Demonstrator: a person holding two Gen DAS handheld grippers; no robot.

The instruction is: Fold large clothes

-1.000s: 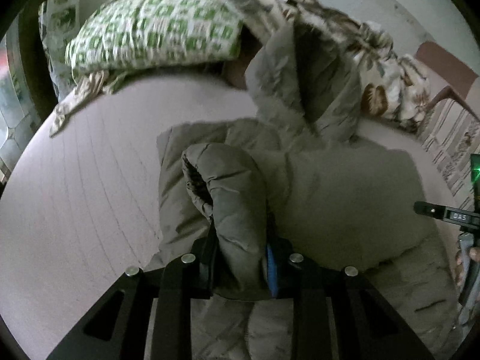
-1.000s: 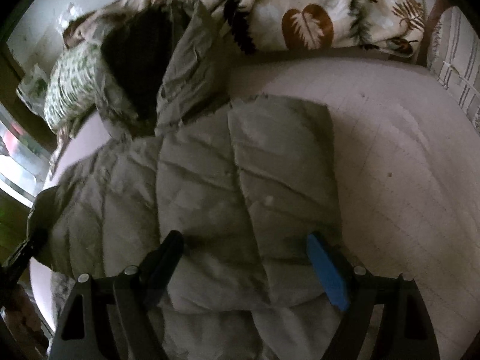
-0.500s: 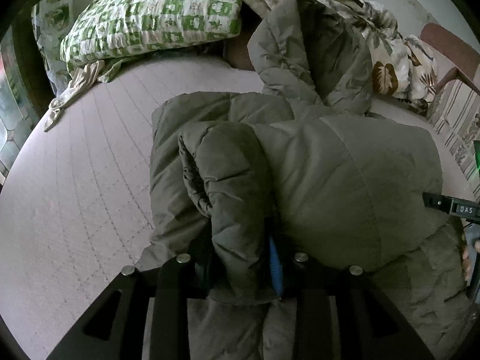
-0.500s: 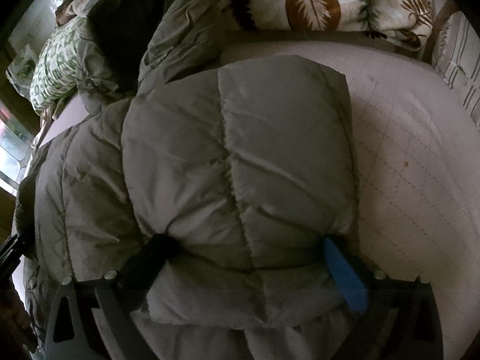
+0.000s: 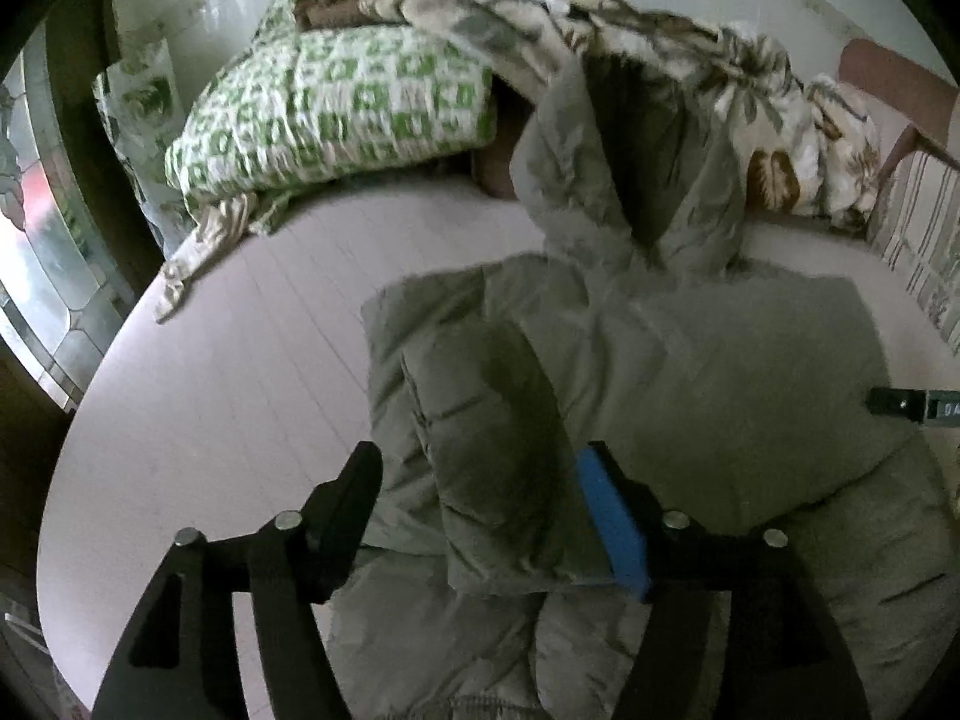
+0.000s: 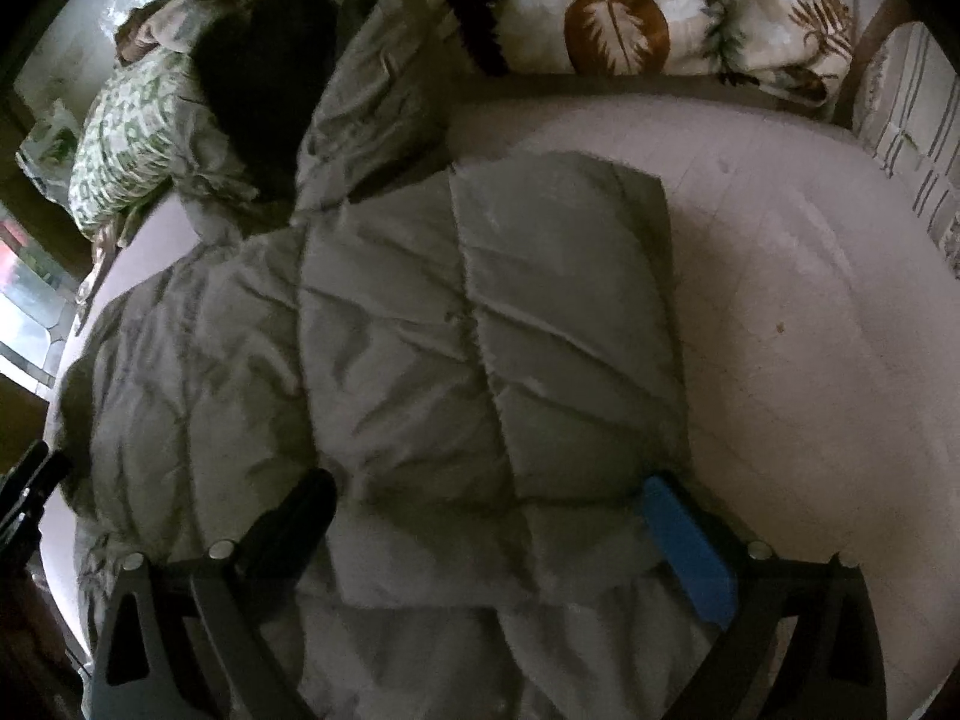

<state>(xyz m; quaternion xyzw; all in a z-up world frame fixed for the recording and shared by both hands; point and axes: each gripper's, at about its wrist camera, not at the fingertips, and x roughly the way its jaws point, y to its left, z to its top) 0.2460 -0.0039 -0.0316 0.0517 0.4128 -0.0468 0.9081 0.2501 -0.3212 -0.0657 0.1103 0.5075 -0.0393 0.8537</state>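
Left gripper [image 5: 477,480] and right gripper [image 6: 486,507] both spread wide, released, straddling the folded jacket [image 6: 420,330] on the bed [image 5: 240,360].

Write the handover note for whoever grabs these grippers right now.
Left gripper: open, jaws either side of the sleeve laid over the jacket.
Right gripper: open, straddling the folded right side of the jacket.
Jacket lies on the bed, hood toward the pillow.
Done: both sides folded in.
Left: likely fold the hood and hem over to finish.
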